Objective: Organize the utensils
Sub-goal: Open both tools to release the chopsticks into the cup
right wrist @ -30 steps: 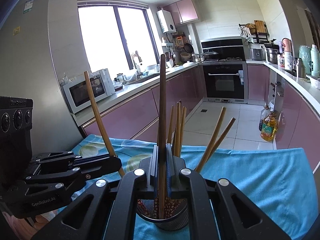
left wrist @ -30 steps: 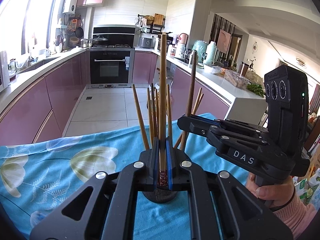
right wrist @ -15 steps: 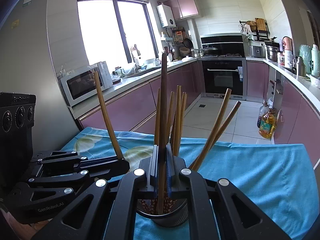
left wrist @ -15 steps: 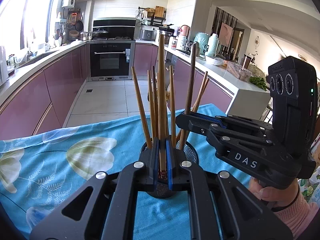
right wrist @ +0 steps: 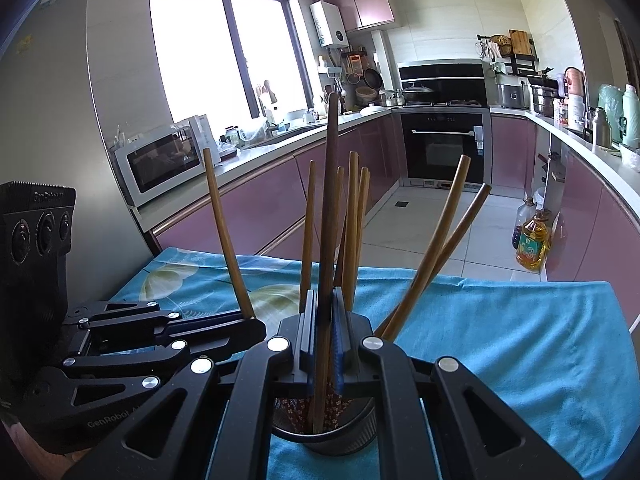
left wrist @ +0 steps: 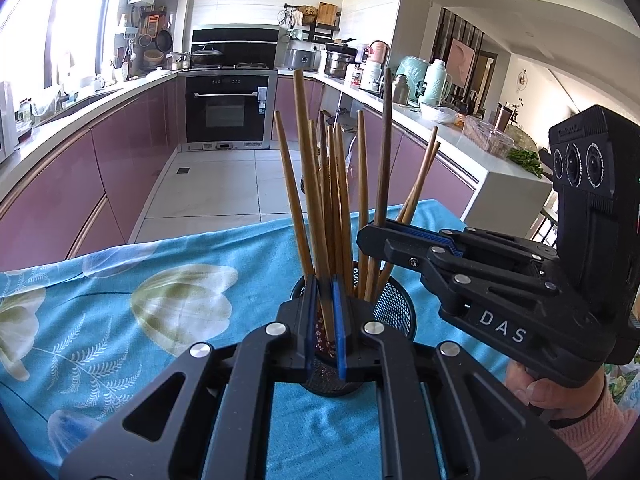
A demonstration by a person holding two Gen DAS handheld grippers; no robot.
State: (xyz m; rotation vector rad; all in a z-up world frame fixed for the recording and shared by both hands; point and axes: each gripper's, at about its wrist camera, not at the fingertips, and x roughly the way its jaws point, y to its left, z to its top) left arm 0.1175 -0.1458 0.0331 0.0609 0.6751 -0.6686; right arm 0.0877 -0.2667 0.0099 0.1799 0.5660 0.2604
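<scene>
Two grippers each pinch one chopstick over the mesh holder (left wrist: 394,312), which stands on the surface under a blue floral cloth (left wrist: 160,280). The left gripper (left wrist: 325,320) has its jaws pressed onto a light wooden chopstick (left wrist: 310,184). The right gripper (right wrist: 325,332) has its jaws pressed onto a dark wooden chopstick (right wrist: 330,184).

Change over the last second: both grippers have descended. The holder's rim, largely hidden behind the left gripper a second ago, now shows clearly beyond the blue pads. Both held sticks now reach well down into the holder; in the right wrist view the dark stick's lower end sits near the patterned bottom. The light stick has also tilted slightly off vertical.

The remaining chopsticks (right wrist: 352,216) stand loosely in the holder, two leaning far to the right.

Assessment: insertion appears nearly complete. The next step is likely to release both sticks and withdraw upward. Risk: on withdrawal the gripper may snag neighbouring sticks or tip the light holder.
</scene>
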